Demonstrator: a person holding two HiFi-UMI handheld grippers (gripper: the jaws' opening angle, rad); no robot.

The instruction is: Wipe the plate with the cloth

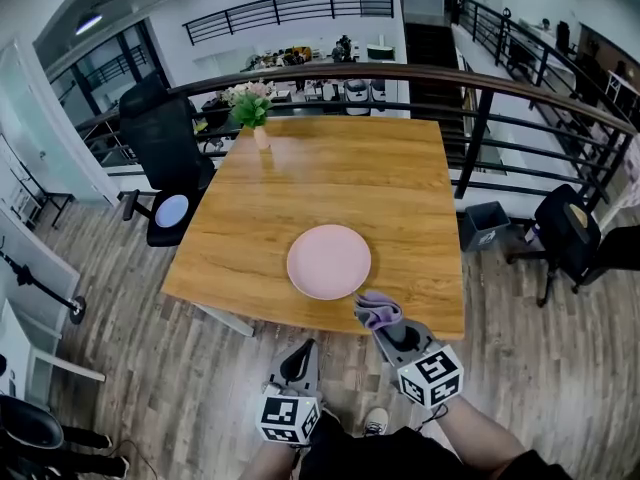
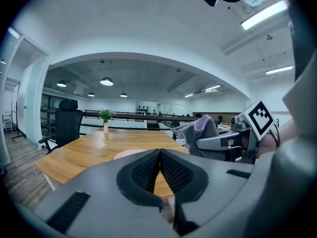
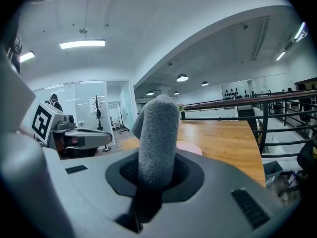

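A pink plate (image 1: 329, 261) lies near the front edge of the wooden table (image 1: 330, 178). My right gripper (image 1: 382, 320) is shut on a grey-purple cloth (image 1: 377, 310), which hangs over the table's front edge just right of the plate. In the right gripper view the cloth (image 3: 157, 138) stands up between the jaws, with the plate (image 3: 190, 147) behind it. My left gripper (image 1: 301, 354) is shut and empty, off the table in front of its edge. In the left gripper view its jaws (image 2: 159, 153) meet, with the plate (image 2: 129, 153) beyond and the cloth (image 2: 200, 129) at right.
A small vase with a green plant (image 1: 253, 111) stands at the table's far left corner. A black office chair (image 1: 165, 158) is at the table's left. A railing (image 1: 480, 88) runs behind the table, with a bin (image 1: 487, 225) and another chair (image 1: 570, 233) at right.
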